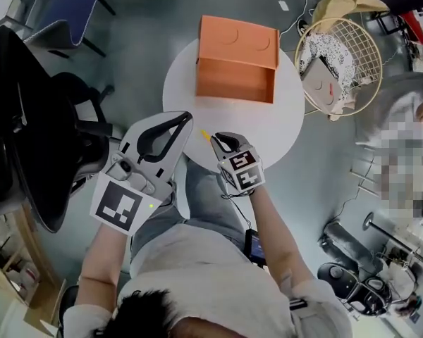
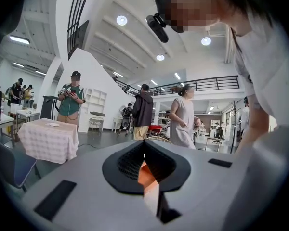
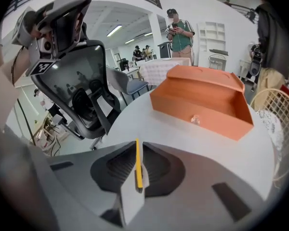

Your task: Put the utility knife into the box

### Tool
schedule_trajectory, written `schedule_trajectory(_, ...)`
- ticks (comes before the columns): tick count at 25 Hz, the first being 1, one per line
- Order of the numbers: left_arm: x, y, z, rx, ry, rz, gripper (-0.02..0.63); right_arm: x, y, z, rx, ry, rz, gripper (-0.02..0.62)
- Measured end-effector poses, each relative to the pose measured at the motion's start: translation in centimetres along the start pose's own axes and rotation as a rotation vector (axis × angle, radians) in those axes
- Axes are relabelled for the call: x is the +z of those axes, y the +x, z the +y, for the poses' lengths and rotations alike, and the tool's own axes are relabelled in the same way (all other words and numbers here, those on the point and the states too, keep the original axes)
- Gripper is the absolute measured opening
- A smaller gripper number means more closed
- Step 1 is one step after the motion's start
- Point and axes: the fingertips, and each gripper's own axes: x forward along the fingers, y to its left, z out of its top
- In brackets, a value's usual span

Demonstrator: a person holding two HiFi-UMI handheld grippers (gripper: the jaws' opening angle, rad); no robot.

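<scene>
A: Head view?
B: Right gripper (image 1: pixel 218 141) clamps the yellow utility knife (image 1: pixel 205 134) over the near edge of the round table (image 1: pixel 282 129). The orange box (image 1: pixel 236 79) is open, well apart.
A: Left gripper view?
B: Left gripper (image 2: pixel 144 146) pinched closed, nothing held.
A: Right gripper view?
B: Knife edge-on between the jaws. Likely the carry step. Next: reach over the box, let go.

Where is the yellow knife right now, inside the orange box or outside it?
Outside. The right gripper is shut on the utility knife over the table, short of the open box.
</scene>
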Motion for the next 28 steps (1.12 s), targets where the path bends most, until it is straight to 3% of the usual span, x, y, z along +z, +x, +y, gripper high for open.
schedule_trajectory(7,-1.0,1.5,0.1,0.014,-0.005,0.018,0.009,-2.9,1.3,-1.4,0.012,-0.033,0.087,0.052)
schedule_trajectory(28,-1.1,0.8,0.6,0.021,-0.013,0.022,0.009,-2.7,2.0,0.7,0.049,-0.085,0.12,0.054)
